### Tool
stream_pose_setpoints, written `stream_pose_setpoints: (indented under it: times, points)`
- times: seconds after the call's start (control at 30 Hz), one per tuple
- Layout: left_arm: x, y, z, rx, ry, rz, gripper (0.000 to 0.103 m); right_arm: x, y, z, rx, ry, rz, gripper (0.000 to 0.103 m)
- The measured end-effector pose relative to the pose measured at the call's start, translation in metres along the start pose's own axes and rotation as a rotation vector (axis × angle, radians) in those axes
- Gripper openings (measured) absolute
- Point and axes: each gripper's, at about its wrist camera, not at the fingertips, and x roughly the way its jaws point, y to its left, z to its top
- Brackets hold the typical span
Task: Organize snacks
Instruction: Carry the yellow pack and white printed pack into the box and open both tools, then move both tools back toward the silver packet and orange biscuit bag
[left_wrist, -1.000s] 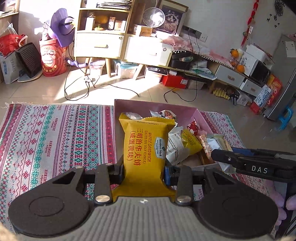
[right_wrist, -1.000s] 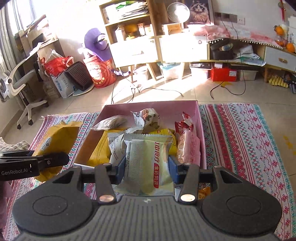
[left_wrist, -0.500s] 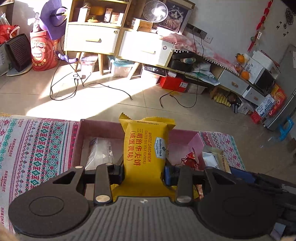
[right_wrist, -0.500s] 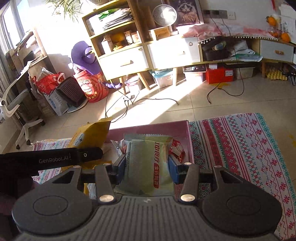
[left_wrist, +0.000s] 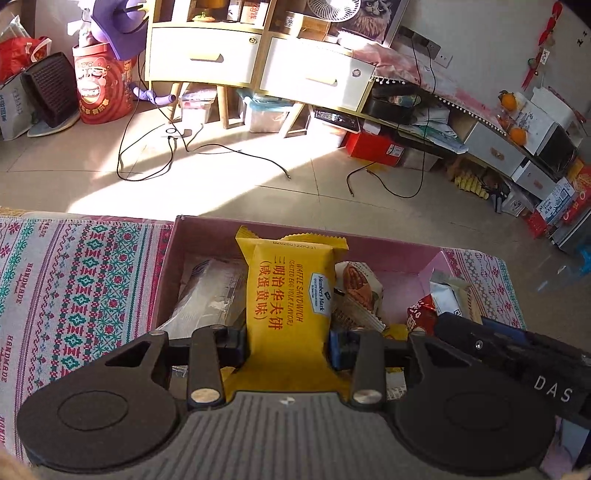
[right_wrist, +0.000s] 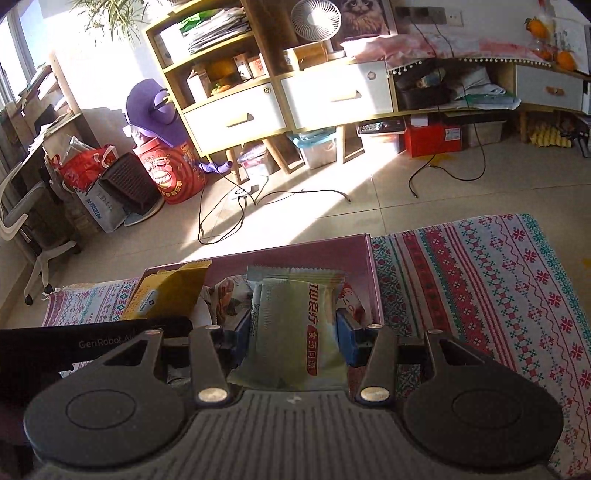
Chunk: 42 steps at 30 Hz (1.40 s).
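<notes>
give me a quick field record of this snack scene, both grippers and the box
left gripper: shut on yellow waffle sandwich packet
right gripper: shut on pale green snack packet
pink box: open, on patterned cloth, several snack packets inside
position: both held packets over the box
behind: tiled floor with cables, shelf unit with white drawers

This is looking like a lived-in home, a living room. A wooden shelf unit with white drawers (right_wrist: 284, 107) is standing by the wall, a small white desk fan (right_wrist: 315, 17) is sitting on it, black cables (left_wrist: 207, 155) are lying over the beige tiled floor (left_wrist: 258, 184), and a patterned woven cloth (right_wrist: 480, 280) is covering the near surface.
</notes>
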Motion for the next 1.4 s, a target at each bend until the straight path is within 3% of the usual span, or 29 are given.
stream_pose_setpoints:
  times: [0.07, 0.13, 0.2, 0.33, 0.6, 1.4]
  points:
    - [-0.002, -0.003, -0.001, 0.023, -0.014, -0.004, 0.048, 0.0, 0.0, 0.0, 0.001, -0.004, -0.005, 0.045]
    - [-0.005, -0.004, -0.002, 0.046, -0.031, -0.012, 0.058, -0.001, 0.0, 0.0, 0.009, -0.012, -0.012, 0.047]
    - [-0.011, -0.006, -0.004, 0.067, -0.052, -0.022, 0.068, -0.003, 0.0, 0.0, 0.018, -0.015, -0.008, 0.057]
    - [-0.021, -0.008, -0.005, 0.09, -0.072, -0.025, 0.078, -0.009, 0.002, 0.001, 0.011, -0.021, -0.008, 0.064]
    - [-0.042, -0.006, -0.014, 0.08, -0.09, -0.033, 0.085, -0.027, 0.004, 0.001, 0.002, -0.035, -0.02, 0.074]
    - [-0.107, -0.004, -0.073, 0.182, -0.082, -0.021, 0.1, -0.085, 0.02, -0.038, -0.1, -0.002, -0.038, 0.088]
